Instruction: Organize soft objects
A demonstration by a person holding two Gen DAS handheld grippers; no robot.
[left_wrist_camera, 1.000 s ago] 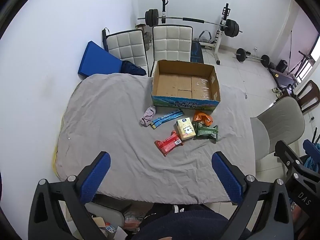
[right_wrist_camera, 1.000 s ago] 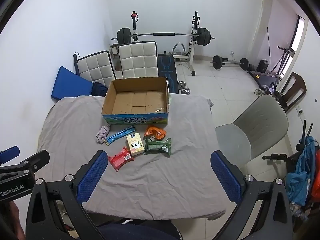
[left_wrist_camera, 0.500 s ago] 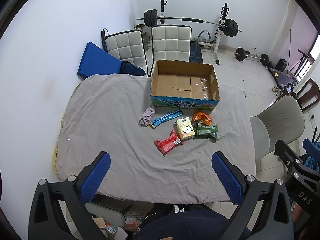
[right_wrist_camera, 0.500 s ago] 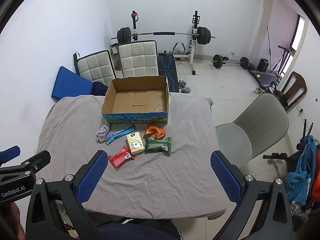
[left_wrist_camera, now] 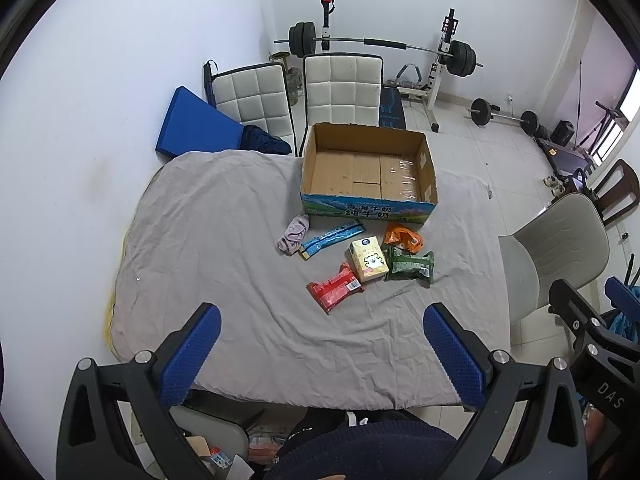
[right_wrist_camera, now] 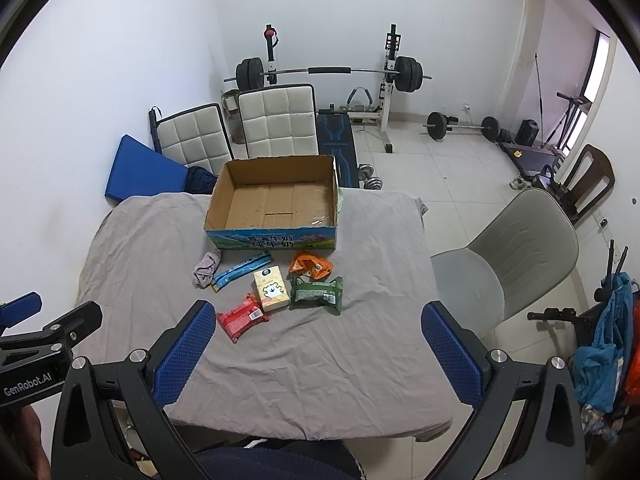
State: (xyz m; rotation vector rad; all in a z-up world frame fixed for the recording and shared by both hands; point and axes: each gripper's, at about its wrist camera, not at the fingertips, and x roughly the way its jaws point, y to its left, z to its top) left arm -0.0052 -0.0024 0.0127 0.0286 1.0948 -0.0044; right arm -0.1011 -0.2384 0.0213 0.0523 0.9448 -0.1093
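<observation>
An empty cardboard box (left_wrist_camera: 368, 168) (right_wrist_camera: 276, 200) stands at the far side of a table covered with grey cloth (left_wrist_camera: 224, 248) (right_wrist_camera: 320, 344). In front of it lie a pink cloth wad (left_wrist_camera: 294, 234) (right_wrist_camera: 206, 266), a blue packet (left_wrist_camera: 332, 237) (right_wrist_camera: 240, 270), a yellow pack (left_wrist_camera: 368, 259) (right_wrist_camera: 271, 290), an orange bag (left_wrist_camera: 403, 238) (right_wrist_camera: 310, 265), a green packet (left_wrist_camera: 410, 266) (right_wrist_camera: 317, 293) and a red packet (left_wrist_camera: 334, 286) (right_wrist_camera: 240, 317). My left gripper (left_wrist_camera: 322, 346) and right gripper (right_wrist_camera: 316, 342) are both open and empty, held high above the near table edge.
Two white padded chairs (left_wrist_camera: 340, 84) and a blue mat (left_wrist_camera: 196, 124) stand behind the table. A grey chair (right_wrist_camera: 508, 256) stands at the right side. Weight bench and barbells (right_wrist_camera: 332, 72) fill the back of the room.
Both views shifted only slightly; the objects sit a touch lower in the right view. Nothing on the table moved and both grippers stayed open.
</observation>
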